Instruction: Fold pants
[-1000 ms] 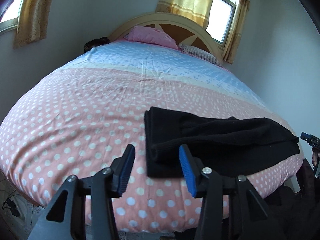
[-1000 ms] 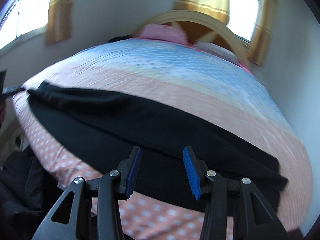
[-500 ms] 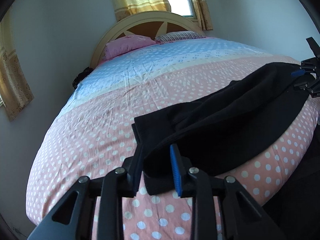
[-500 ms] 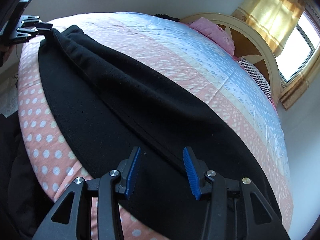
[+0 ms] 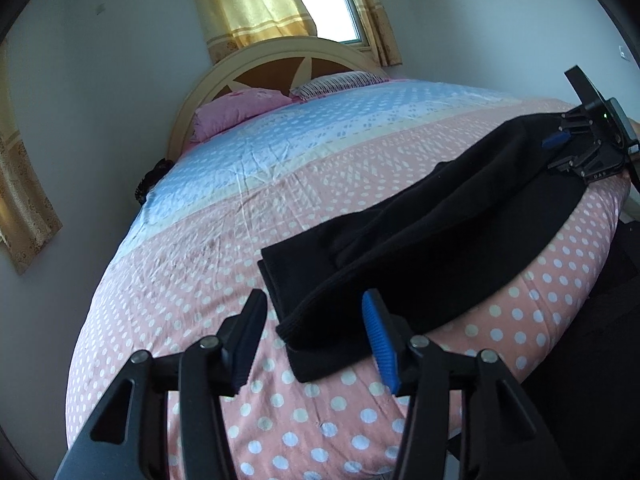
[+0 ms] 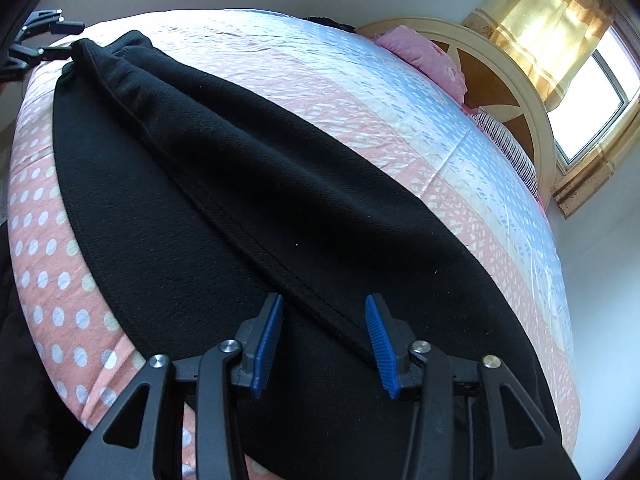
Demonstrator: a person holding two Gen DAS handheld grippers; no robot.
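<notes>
Black pants [image 5: 432, 240] lie along the near edge of a bed with a pink dotted cover [image 5: 192, 280], one half folded over the other. My left gripper [image 5: 316, 340] is open, its jaws on either side of the pants' near end. My right gripper [image 6: 324, 344] is open over the other end of the pants [image 6: 248, 184], straddling the folded edge. The right gripper also shows in the left wrist view [image 5: 576, 140] at the far end of the pants. The left gripper shows in the right wrist view [image 6: 36, 44] at the far end.
A cream and brown headboard [image 5: 280, 64], a pink pillow [image 5: 236, 114] and a striped pillow [image 5: 336, 82] are at the bed's far end. Yellow curtains [image 5: 256, 4] hang at a window. Dark cloth [image 6: 20, 380] lies below the bed's edge.
My left gripper, narrowed around the pants' end half a second ago, has opened wide. My right gripper has moved closer over its end of the pants.
</notes>
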